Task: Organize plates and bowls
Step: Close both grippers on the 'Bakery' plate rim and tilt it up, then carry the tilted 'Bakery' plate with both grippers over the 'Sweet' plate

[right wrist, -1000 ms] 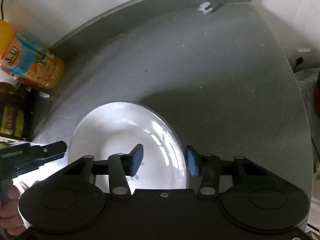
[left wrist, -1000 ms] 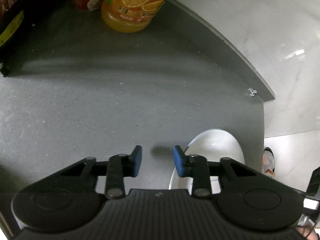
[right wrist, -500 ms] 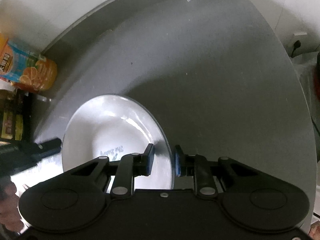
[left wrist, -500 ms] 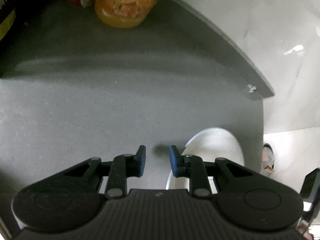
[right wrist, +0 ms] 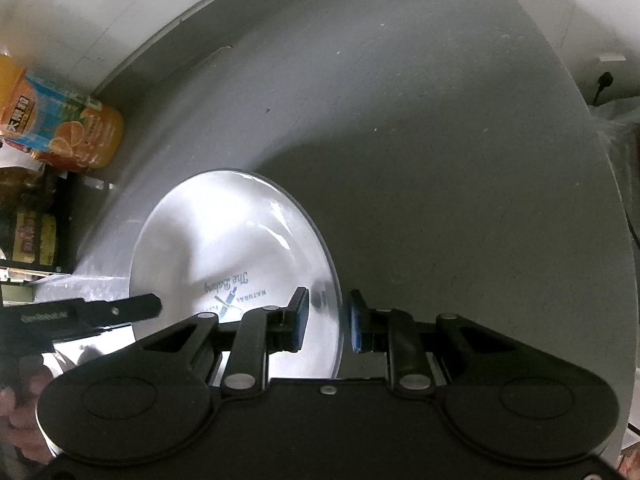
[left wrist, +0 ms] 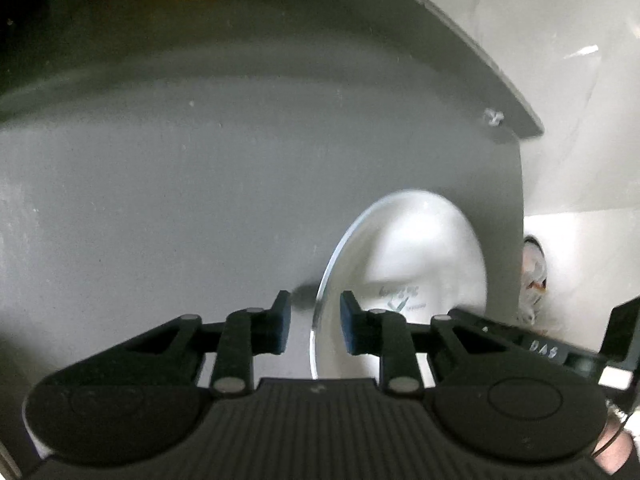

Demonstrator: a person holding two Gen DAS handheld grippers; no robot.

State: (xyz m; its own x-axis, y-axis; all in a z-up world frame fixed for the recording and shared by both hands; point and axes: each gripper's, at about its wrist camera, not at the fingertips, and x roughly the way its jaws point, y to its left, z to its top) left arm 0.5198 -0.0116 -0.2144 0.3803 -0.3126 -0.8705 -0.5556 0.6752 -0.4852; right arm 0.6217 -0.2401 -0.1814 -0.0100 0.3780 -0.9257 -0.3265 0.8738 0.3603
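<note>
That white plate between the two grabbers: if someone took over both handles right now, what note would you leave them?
Right gripper: jaws open, straddling the right rim of the white plate, not clamped.
Left gripper: jaws open, straddling the plate's left rim.
The plate lies on the grey counter; an orange juice bottle stands at the back by the wall.
Done: both grippers lined up on opposite rims.
Left: close on the rim, lift, and put the plate away. No bowls or other plates in view.

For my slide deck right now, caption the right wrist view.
Right gripper straddles the rim of a white printed plate on a grey counter; left gripper alongside.
</note>
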